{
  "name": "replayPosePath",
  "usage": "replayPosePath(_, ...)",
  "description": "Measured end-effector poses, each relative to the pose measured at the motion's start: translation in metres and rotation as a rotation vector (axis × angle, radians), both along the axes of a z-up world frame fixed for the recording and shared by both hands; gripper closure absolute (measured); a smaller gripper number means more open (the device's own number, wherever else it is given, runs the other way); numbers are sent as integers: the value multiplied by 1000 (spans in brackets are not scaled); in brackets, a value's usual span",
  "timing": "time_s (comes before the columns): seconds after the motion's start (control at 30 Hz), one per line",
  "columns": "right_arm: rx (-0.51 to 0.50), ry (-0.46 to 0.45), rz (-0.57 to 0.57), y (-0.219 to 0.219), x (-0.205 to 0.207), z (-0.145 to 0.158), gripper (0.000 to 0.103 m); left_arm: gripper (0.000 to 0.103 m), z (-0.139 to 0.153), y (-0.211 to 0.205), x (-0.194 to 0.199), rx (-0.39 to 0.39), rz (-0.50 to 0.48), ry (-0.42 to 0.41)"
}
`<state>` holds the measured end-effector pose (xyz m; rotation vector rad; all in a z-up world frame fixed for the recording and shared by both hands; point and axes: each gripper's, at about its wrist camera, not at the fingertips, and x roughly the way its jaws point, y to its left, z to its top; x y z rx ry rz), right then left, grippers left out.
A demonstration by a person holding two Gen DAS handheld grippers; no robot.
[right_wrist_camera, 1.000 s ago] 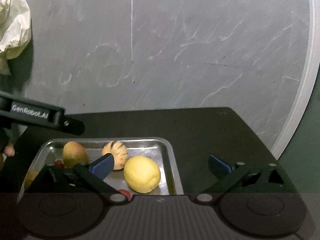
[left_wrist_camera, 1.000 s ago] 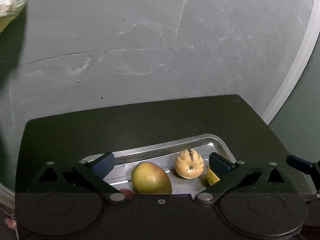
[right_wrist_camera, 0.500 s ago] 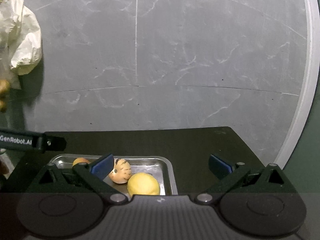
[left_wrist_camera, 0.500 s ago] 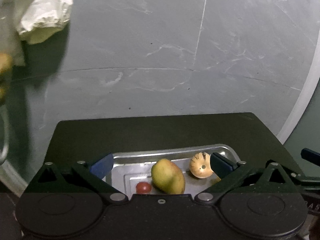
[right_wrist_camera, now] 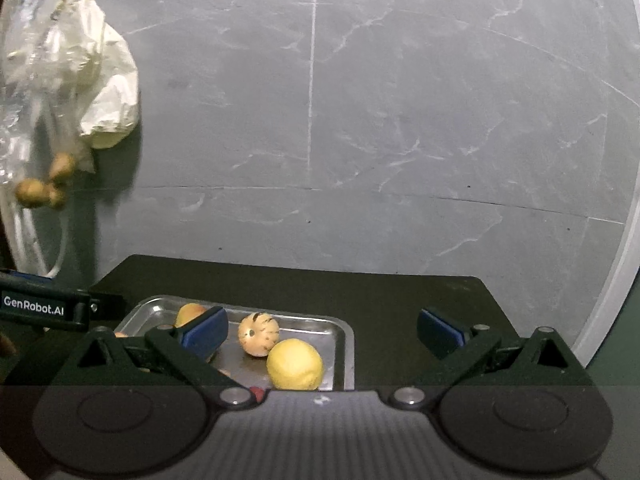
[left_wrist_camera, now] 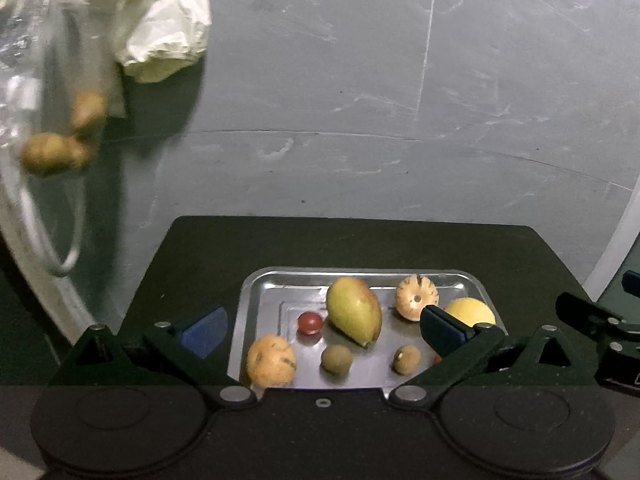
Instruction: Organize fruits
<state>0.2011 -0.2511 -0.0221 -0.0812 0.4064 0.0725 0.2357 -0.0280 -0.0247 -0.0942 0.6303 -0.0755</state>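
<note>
Leftward, blurred clear bag of perhaps potatoes, beside crumpled paper.

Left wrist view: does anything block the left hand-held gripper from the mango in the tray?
Nothing visible does. The left hand-held gripper is open, and the mango lies exposed in the metal tray between its fingers, with only a small red fruit beside it.

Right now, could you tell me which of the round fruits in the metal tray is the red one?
The small red tomato-like fruit, lying just left of the large green-yellow mango in the metal tray; the others are yellow, orange or brown.
</note>
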Motion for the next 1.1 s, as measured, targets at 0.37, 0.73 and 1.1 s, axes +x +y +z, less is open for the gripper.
replayPosePath(0.37, 7, -2, 91, -9, -35, 2, 0, 1, 4, -6, -60, 11, 121, -13)
replayPosePath(0.73, 25, 9, 141, -17, -69, 1, 0, 1, 9, -16, -108, 26, 198, -27)
replayPosePath(1.1, 54, 31, 147, -11, -81, 3, 0, 1, 14, -16, -132, 65, 204, -25)
